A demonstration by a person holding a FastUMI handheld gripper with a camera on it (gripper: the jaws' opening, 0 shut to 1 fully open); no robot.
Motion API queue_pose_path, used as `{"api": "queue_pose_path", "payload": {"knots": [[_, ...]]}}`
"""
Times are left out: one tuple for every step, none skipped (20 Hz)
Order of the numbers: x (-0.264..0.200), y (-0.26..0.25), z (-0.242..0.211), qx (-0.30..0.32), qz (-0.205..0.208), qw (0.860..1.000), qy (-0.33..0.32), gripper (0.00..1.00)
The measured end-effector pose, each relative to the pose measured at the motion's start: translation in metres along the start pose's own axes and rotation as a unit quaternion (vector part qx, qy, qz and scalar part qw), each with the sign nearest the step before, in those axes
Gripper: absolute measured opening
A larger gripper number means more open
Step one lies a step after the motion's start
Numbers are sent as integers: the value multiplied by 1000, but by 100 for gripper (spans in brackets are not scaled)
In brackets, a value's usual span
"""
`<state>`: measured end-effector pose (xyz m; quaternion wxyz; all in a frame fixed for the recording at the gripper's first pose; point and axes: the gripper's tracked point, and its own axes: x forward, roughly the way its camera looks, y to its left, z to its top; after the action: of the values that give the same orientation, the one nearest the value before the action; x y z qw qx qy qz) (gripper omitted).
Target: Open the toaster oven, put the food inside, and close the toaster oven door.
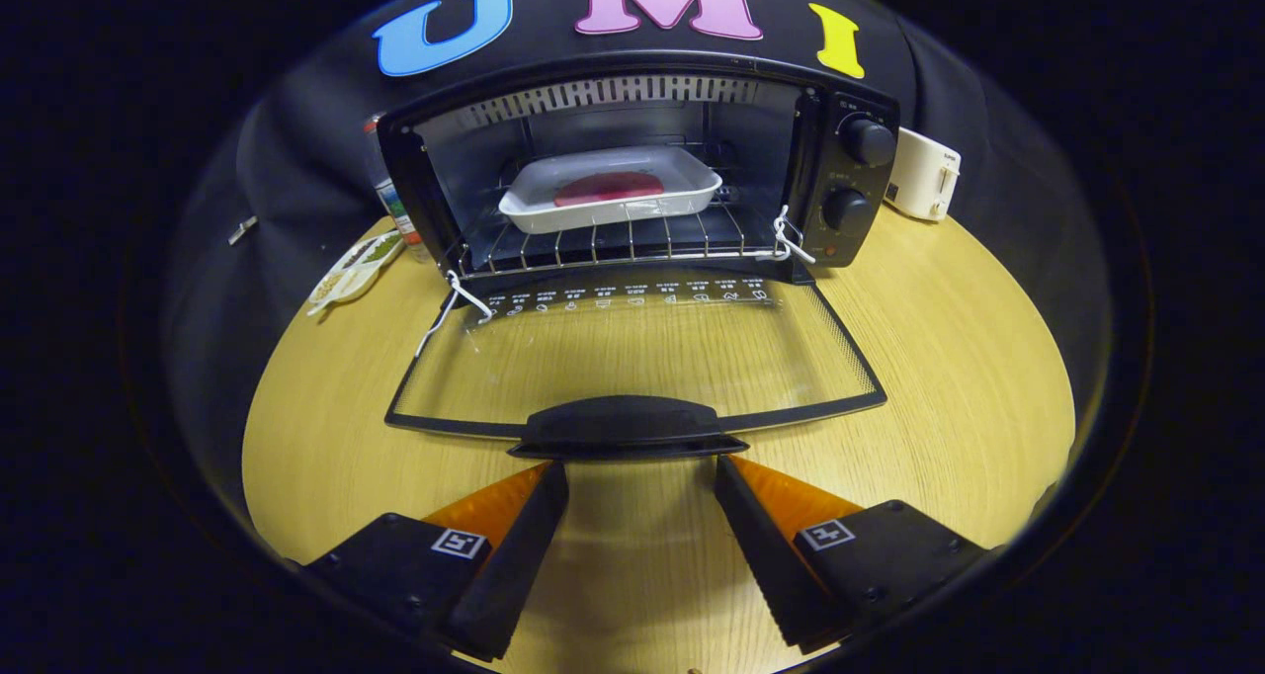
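The toaster oven point(632, 175) stands at the far edge of the wooden table point(949, 358), its glass door point(632, 358) folded flat toward me. Inside, a white tray point(610, 190) holding red food point(608, 188) rests on the rack. My gripper point(640, 471) is spread open, grasping nothing, just short of the door handle point(626, 427). A white appliance point(924, 173) sits at the table's far right edge.

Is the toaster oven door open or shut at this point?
Open. The door lies folded down flat toward the gripper, whose open fingers sit just short of its handle; the tray rests on the rack inside.
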<state>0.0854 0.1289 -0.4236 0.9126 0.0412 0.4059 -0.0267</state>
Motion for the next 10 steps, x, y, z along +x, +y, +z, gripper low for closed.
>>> {"api": "queue_pose_path", "payload": {"knots": [[-1, 3, 1, -1, 5, 1000, -4, 98], [-5, 6, 3, 4, 10, 1000, -8, 99], [-9, 6, 6, 7, 12, 1000, -16, 99], [-13, 6, 9, 11, 16, 1000, -23, 98], [-17, 6, 13, 15, 20, 999, -31, 99], [-22, 7, 19, 24, 23, 999, -38, 98], [-26, 8, 23, 33, 26, 998, -42, 98], [-30, 8, 29, 36, 27, 998, -46, 98], [-32, 9, 33, 34, 28, 998, -50, 98], [-34, 9, 35, 29, 30, 998, -51, 98]]}}
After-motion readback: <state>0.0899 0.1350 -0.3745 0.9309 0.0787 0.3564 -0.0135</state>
